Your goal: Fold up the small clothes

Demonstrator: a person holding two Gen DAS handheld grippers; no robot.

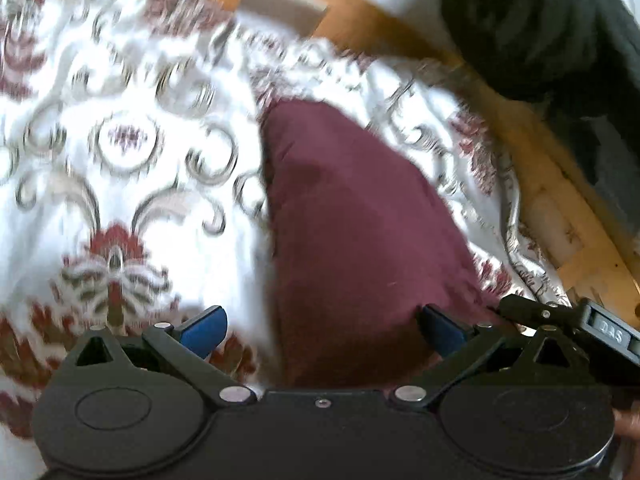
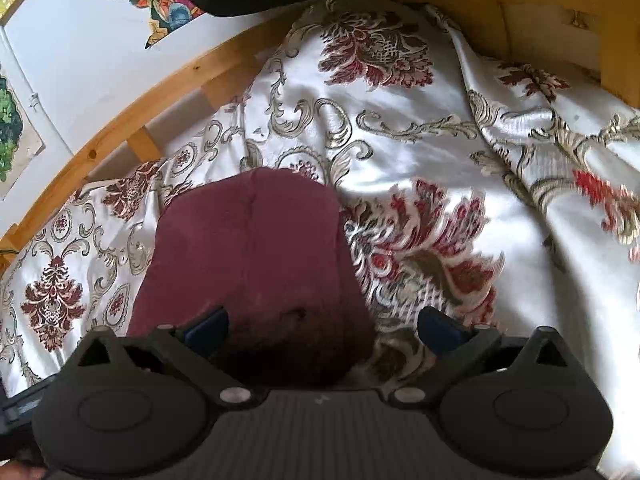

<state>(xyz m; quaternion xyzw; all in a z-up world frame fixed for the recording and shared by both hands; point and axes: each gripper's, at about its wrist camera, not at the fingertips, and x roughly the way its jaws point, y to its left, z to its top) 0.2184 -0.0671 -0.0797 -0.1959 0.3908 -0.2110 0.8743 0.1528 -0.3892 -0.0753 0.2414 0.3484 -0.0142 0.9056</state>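
A small maroon garment (image 1: 352, 232) lies folded on a white floral bedspread (image 1: 120, 128). In the left wrist view it runs from the centre down between my fingers. My left gripper (image 1: 322, 330) is open, its blue pads on either side of the garment's near end. The garment also shows in the right wrist view (image 2: 256, 248), left of centre. My right gripper (image 2: 322, 330) is open, its left pad over the garment's near edge and its right pad over the bedspread (image 2: 420, 140). The other gripper's body shows at the right edge of the left wrist view.
A wooden bed frame (image 2: 132, 112) curves along the far side, with a white wall and colourful posters (image 2: 168, 4) behind. A dark garment (image 1: 540, 32) hangs at the upper right of the left wrist view. The bedspread is rumpled at the right (image 2: 540, 128).
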